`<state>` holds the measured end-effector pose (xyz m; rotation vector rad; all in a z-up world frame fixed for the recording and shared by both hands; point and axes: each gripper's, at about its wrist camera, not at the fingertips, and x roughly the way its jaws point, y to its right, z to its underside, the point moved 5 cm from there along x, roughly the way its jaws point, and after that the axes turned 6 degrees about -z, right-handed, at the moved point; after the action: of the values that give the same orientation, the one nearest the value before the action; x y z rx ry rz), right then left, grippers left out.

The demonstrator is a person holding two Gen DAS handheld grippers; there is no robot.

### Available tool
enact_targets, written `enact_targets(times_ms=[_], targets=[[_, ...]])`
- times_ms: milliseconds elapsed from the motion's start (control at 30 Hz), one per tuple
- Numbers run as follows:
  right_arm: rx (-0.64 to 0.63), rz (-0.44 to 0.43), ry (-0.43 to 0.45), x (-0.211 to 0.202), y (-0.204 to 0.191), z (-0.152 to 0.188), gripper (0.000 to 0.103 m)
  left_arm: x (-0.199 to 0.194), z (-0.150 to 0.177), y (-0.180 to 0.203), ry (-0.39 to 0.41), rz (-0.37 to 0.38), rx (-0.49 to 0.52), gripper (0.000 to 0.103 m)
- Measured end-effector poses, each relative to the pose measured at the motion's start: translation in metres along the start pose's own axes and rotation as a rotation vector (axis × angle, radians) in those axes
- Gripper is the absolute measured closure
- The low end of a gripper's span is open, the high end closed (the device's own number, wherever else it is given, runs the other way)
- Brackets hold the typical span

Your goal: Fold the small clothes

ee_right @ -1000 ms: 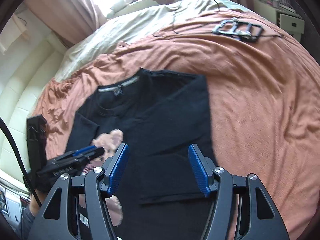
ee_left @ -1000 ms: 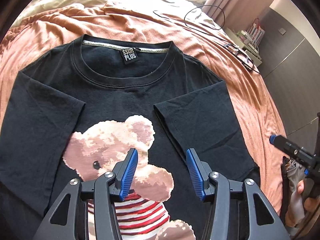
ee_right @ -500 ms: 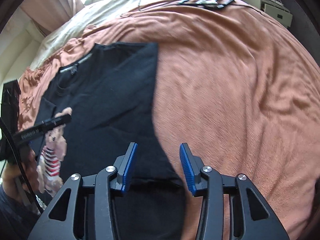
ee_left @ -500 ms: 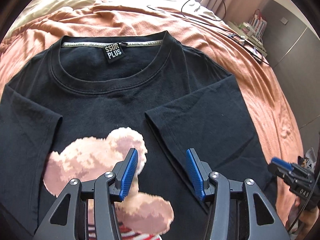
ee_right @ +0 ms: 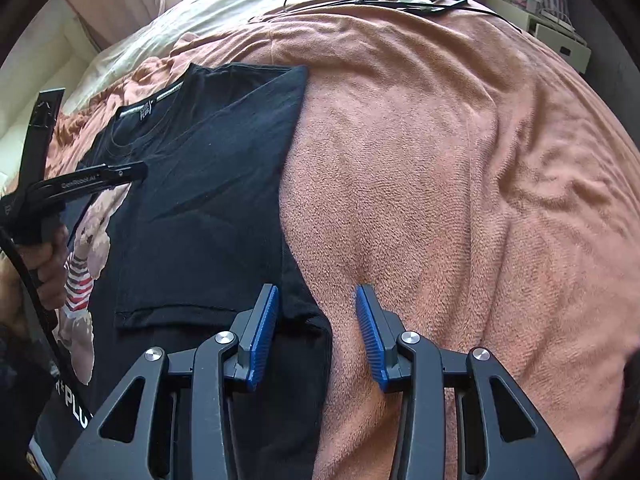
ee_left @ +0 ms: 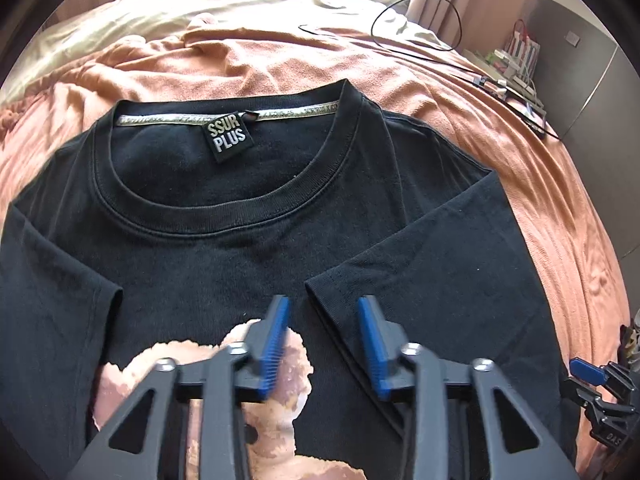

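A black t-shirt (ee_left: pixel 248 240) was laid flat on the orange blanket (ee_right: pixel 440 160). Left gripper (ee_left: pixel 323 332) was held wide above the t-shirt's print, right gripper (ee_right: pixel 316 328) wide at the t-shirt's edge, both empty.

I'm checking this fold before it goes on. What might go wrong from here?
1. The right tongs, open, straddle the black T-shirt's edge and the orange blanket; closing may pinch both.
2. The folded-in sleeve lies loose under the open left tongs; a careless grab could undo it.
3. The blanket is wrinkled, so creases may transfer.
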<state>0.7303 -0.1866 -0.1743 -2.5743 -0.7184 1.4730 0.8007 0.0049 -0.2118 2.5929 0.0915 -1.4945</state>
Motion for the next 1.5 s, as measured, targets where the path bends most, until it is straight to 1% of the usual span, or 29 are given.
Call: enact_targets(times_ms=[33, 67, 133, 167, 200, 267, 300, 400, 433, 500, 567, 600, 633, 667, 733, 767, 833, 900, 967, 1000, 1033, 1067, 1133, 1300, 1400, 1433, 1500], targets=[[0.002, 0.002, 0.006, -0.001, 0.001, 0.001, 0.065, -0.001, 0.0, 0.001, 0.004, 0.017, 0.0, 0.077], [0.001, 0.008, 0.012, -0.001, 0.001, 0.003, 0.065, -0.001, -0.001, 0.002, 0.006, 0.021, 0.008, 0.088], [-0.006, 0.016, 0.019, -0.003, 0.001, 0.005, 0.065, -0.002, -0.002, 0.002, 0.015, -0.013, 0.032, 0.097], [-0.005, 0.018, 0.022, -0.003, 0.001, 0.006, 0.065, -0.004, -0.002, 0.0, 0.027, -0.021, 0.035, 0.1], [0.0, 0.016, 0.021, -0.004, 0.001, 0.006, 0.065, -0.005, -0.002, -0.002, 0.034, -0.033, 0.031, 0.102], [0.013, 0.014, 0.016, -0.004, 0.002, 0.006, 0.065, -0.005, -0.003, -0.013, 0.036, -0.104, 0.014, 0.103], [0.017, 0.016, 0.012, -0.004, 0.001, 0.005, 0.065, -0.006, -0.002, -0.017, 0.032, -0.104, -0.001, 0.103], [0.021, 0.042, -0.011, -0.005, -0.002, 0.002, 0.065, -0.01, 0.0, -0.03, -0.007, -0.061, -0.065, 0.103], [0.025, 0.045, -0.017, -0.006, -0.003, 0.001, 0.064, -0.015, 0.001, -0.035, -0.009, -0.042, -0.095, 0.103], [0.044, 0.038, -0.029, -0.011, -0.004, 0.003, 0.061, -0.026, 0.004, -0.037, -0.009, -0.02, -0.119, 0.102], [0.061, 0.017, -0.029, -0.017, -0.005, 0.007, 0.057, -0.038, 0.009, -0.038, -0.009, -0.001, -0.118, 0.093], [0.067, 0.013, -0.026, -0.021, -0.005, 0.009, 0.052, -0.045, 0.012, -0.039, -0.007, 0.003, -0.113, 0.09], [0.071, 0.014, -0.024, -0.024, -0.004, 0.012, 0.046, -0.05, 0.014, -0.04, -0.003, 0.003, -0.11, 0.08], [0.076, 0.011, -0.021, -0.028, -0.004, 0.015, 0.043, -0.056, 0.017, -0.042, 0.001, 0.002, -0.111, 0.067], [0.093, -0.005, -0.012, -0.038, -0.005, 0.019, 0.039, -0.069, 0.024, -0.048, 0.009, -0.009, -0.117, 0.057], [0.103, -0.014, -0.005, -0.043, -0.005, 0.022, 0.037, -0.079, 0.029, -0.052, 0.013, -0.016, -0.115, 0.056], [0.122, -0.026, 0.005, -0.054, -0.006, 0.028, 0.024, -0.095, 0.035, -0.056, 0.019, -0.022, -0.109, 0.055], [0.134, -0.031, 0.013, -0.068, -0.008, 0.034, 0.022, -0.11, 0.042, -0.062, 0.022, -0.03, -0.11, 0.047], [0.139, -0.027, 0.019, -0.084, -0.011, 0.04, 0.019, -0.13, 0.05, -0.069, 0.044, -0.033, -0.128, 0.033], [0.135, -0.025, 0.027, -0.092, -0.013, 0.042, 0.015, -0.14, 0.054, -0.073, 0.059, -0.03, -0.14, 0.028], [0.133, -0.024, 0.033, -0.099, -0.014, 0.044, 0.011, -0.152, 0.058, -0.076, 0.073, -0.029, -0.149, 0.021], [0.129, -0.023, 0.04, -0.108, -0.016, 0.048, 0.008, -0.16, 0.061, -0.079, 0.083, -0.029, -0.152, 0.017], [0.126, -0.025, 0.049, -0.123, -0.019, 0.053, 0.0, -0.176, 0.067, -0.084, 0.097, -0.036, -0.159, 0.014], [0.136, -0.027, 0.076, -0.162, -0.026, 0.072, 0.0, -0.211, 0.086, -0.092, 0.095, -0.04, -0.161, 0.012], [0.133, -0.025, 0.081, -0.18, -0.031, 0.083, 0.0, -0.234, 0.096, -0.098, 0.121, -0.053, -0.152, 0.01], [0.131, -0.027, 0.08, -0.186, -0.033, 0.088, 0.0, -0.24, 0.1, -0.099, 0.125, -0.051, -0.155, 0.008], [0.124, -0.018, 0.084, -0.197, -0.036, 0.094, 0.0, -0.251, 0.107, -0.102, 0.132, -0.046, -0.156, 0.008]])
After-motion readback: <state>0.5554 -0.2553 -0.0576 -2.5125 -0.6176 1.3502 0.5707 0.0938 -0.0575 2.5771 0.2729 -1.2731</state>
